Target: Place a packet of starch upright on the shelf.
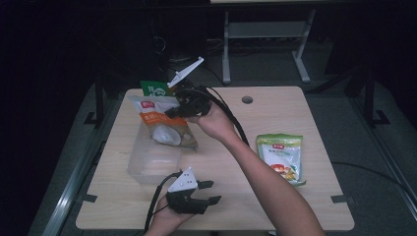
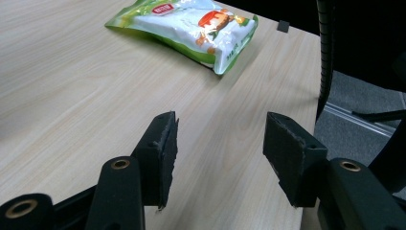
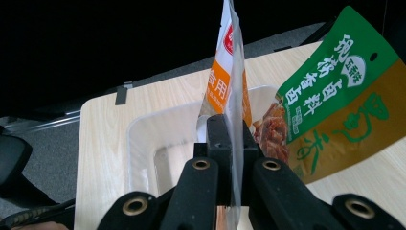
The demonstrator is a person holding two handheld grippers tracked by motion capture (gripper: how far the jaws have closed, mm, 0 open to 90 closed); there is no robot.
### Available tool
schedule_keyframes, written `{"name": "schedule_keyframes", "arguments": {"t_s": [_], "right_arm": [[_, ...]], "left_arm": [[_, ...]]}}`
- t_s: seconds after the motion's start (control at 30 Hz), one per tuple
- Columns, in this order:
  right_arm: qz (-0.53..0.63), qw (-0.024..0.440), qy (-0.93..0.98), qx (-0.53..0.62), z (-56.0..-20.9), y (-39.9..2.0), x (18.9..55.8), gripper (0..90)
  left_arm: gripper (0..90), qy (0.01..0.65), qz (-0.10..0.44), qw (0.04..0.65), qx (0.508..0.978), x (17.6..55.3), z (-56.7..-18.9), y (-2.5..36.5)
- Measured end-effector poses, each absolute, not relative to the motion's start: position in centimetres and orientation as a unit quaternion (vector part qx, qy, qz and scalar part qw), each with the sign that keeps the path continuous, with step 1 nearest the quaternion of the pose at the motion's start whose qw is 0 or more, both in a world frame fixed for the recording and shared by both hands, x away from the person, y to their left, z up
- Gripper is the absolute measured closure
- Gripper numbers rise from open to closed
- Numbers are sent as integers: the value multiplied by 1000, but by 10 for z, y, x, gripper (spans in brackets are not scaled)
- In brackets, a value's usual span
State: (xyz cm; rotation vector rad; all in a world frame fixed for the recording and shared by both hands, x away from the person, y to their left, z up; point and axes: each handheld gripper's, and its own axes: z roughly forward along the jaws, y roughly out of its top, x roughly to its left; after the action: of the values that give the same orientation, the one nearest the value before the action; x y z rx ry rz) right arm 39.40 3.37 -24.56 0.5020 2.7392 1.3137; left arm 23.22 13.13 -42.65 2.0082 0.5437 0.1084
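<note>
Over the clear bin (image 1: 147,164) at the worktop's (image 1: 305,206) far left, my right hand-held gripper (image 1: 172,112) pinches the orange-and-white pouch (image 1: 164,125) by its edge. I should lower it straight and release low. Nothing else lies inside as far as I see; a green pouch (image 3: 344,91) stands behind. Left hand-held gripper (image 1: 212,191) waits open, near.

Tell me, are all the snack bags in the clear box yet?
Not yet. The green and brown packet stands at the far edge of the clear plastic box; whether it sits inside is hard to tell. The right gripper pinches the orange and white packet above the box. The green and white packet lies on the wooden table, and the left gripper is open and empty.
</note>
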Motion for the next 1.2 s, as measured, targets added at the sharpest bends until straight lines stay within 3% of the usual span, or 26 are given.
{"name": "schedule_keyframes", "arguments": {"t_s": [0.53, 1.2], "right_arm": [[424, 30, 893, 150, -257, 56, 404, 899], [445, -27, 884, 142, -279, 88, 386, 900]], "left_arm": [[449, 224, 53, 505, 832, 234, -424, 137], [442, 217, 56, 507, 833, 231, -423, 137]]}}
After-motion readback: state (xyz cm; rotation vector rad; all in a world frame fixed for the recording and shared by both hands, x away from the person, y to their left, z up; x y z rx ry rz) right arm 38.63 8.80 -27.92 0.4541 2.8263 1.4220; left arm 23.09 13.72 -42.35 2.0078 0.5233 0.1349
